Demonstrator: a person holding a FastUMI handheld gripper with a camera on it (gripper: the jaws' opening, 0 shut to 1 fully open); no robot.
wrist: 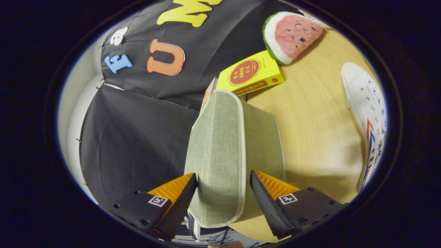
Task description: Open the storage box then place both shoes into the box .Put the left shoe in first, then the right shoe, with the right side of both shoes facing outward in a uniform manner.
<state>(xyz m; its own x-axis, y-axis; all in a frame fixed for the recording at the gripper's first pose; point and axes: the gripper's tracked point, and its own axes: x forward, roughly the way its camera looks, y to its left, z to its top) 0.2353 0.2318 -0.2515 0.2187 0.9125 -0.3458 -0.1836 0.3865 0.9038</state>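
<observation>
A grey-green fabric storage box with white trim stands on the wooden table. Its lid flap runs forward from between my fingers, lifted away from the box wall. My gripper is shut on this flap, one finger pressing on each face near its trimmed edge. A white canvas shoe with red and blue stripes lies on the table well to the right of the box, apart from my fingers. The inside of the box is hidden behind the flap.
A yellow carton lies just beyond the box. A watermelon-slice plush sits farther back. The black cloth wall hangs close on the left of the box. Bare tabletop lies between box and shoe.
</observation>
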